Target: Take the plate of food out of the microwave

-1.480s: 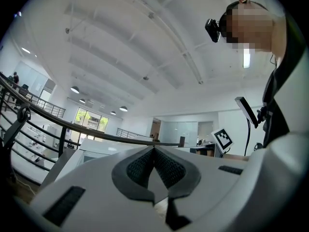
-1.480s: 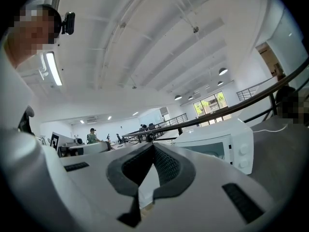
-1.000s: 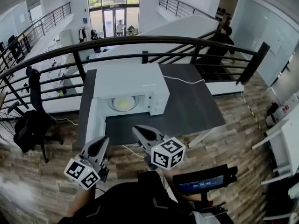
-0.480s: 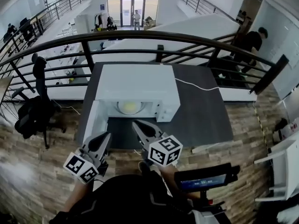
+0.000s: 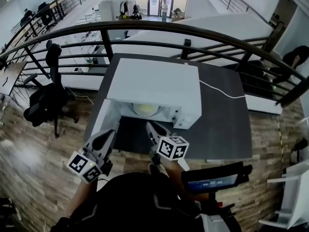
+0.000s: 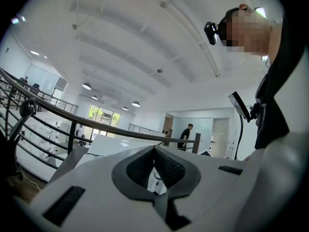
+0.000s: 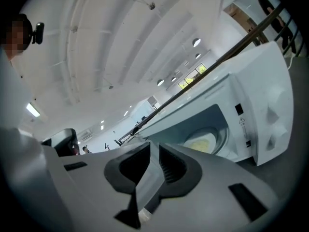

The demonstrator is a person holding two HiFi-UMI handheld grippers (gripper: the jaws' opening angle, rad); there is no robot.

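A white microwave (image 5: 159, 83) stands on a dark table (image 5: 222, 124), its door (image 5: 104, 120) swung open to the left. Inside, on the turntable, lies a plate of yellow food (image 5: 146, 109); the right gripper view also shows the plate (image 7: 203, 141) in the cavity of the microwave (image 7: 260, 95). My right gripper (image 5: 151, 126) is just in front of the opening, pointing at the plate. Its jaws are opening, a narrow gap (image 7: 154, 151) with nothing in it. My left gripper (image 5: 108, 134) hangs by the open door, shut and empty (image 6: 154, 149).
A dark railing (image 5: 193, 33) runs behind the table, with a lower floor beyond it. A white cable (image 5: 217, 91) trails over the table right of the microwave. A black office chair (image 5: 46, 100) stands on the wooden floor at left. A small screen (image 5: 212, 181) hangs at the person's chest.
The view has closed in on the microwave. My right gripper has moved forward to the oven's opening and its jaws have parted slightly. The left gripper has come up beside the door.
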